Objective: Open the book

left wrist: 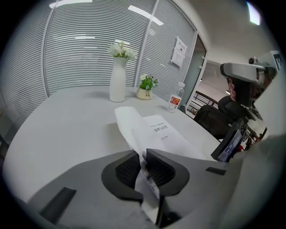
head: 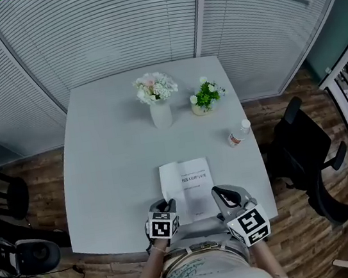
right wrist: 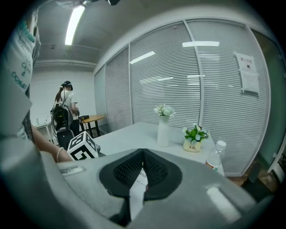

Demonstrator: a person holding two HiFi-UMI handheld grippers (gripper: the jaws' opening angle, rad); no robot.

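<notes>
Pinching so thin a sheet is the first hazard. The left gripper [left wrist: 144,154] has its jaws almost fully closed on the top leaf [left wrist: 128,121], which curls up from between the pads and arches away from the title page [left wrist: 163,132] below. A hard tug, or a twist of the gripper while the pads clamp it, would likely crease or tear the leaf at the pinch. Too light a squeeze and it slides out and drops flat.

Beside it, the right gripper [right wrist: 143,154] has its jaws drawn nearly together too, with a strip of printed white paper between the pads. That reads as a grip on the near right edge of the book [head: 191,187]. If that hold slips or lets go, the whole thin book could be dragged along with the leaf instead of opening.

The book lies at the near edge of the table [head: 107,171], so a slide toward that rim may carry it off.

Farther out, well apart from the book, are the water bottle [head: 238,133], the small potted plant [head: 205,97] and the vase of flowers [head: 159,102]. Only a wide sweep of the leaf or a gripper would threaten them, the bottle first.
</notes>
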